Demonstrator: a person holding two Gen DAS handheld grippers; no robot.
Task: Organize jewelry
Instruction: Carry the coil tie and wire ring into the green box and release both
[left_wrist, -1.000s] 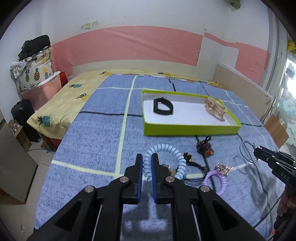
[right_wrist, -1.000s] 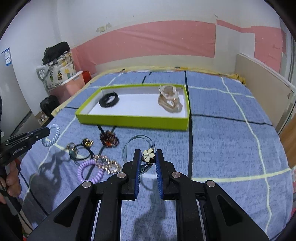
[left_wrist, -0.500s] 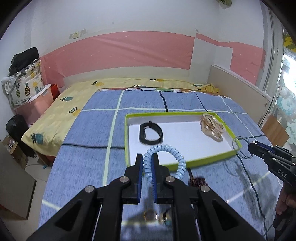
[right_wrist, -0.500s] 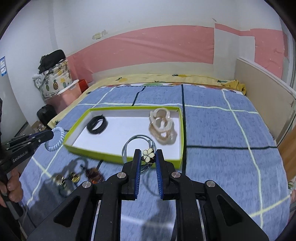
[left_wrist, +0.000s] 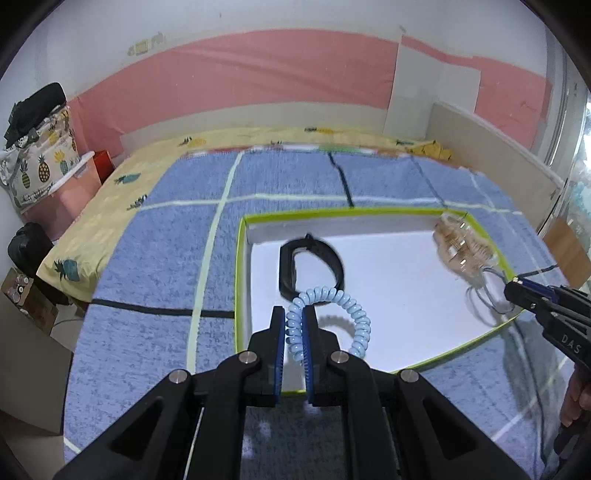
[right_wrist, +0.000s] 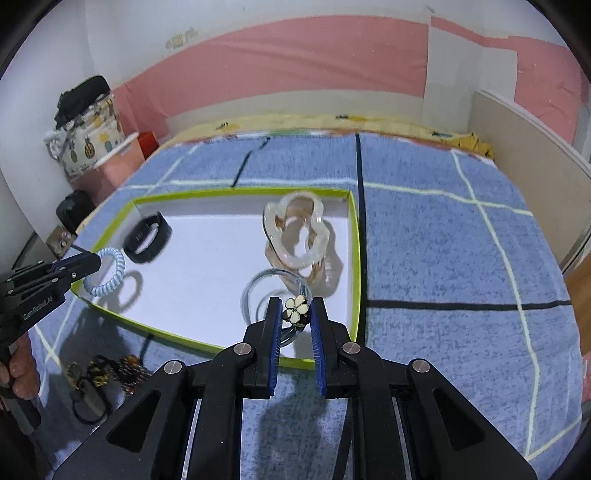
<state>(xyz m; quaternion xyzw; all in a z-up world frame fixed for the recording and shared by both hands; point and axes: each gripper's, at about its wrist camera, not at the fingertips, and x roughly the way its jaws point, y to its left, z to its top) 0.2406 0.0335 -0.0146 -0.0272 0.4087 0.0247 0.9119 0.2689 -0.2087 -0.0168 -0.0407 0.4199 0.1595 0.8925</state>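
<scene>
A white tray with a lime-green rim (left_wrist: 242, 295) (right_wrist: 355, 258) lies on the blue bedspread. In it are a black band (left_wrist: 314, 266) (right_wrist: 147, 238) and a clear beige hair claw (left_wrist: 461, 251) (right_wrist: 295, 236). My left gripper (left_wrist: 294, 321) (right_wrist: 94, 264) is shut on a light-blue coil hair tie (left_wrist: 354, 314) (right_wrist: 107, 273), held over the tray's near left part. My right gripper (right_wrist: 294, 314) (left_wrist: 511, 286) is shut on a grey hair tie with a white flower charm (right_wrist: 295, 308) (left_wrist: 487, 295), held over the tray's near right part.
Several dark hair ties and ornaments (right_wrist: 103, 373) lie on the bedspread in front of the tray's left end. A wooden board (right_wrist: 528, 155) stands along the bed's right side. Bags and a pink box (left_wrist: 40, 158) stand off the bed's left.
Both grippers have moved forward from the loose pile to over the tray, each still holding its hair tie. The tray now fills the middle of both views.
</scene>
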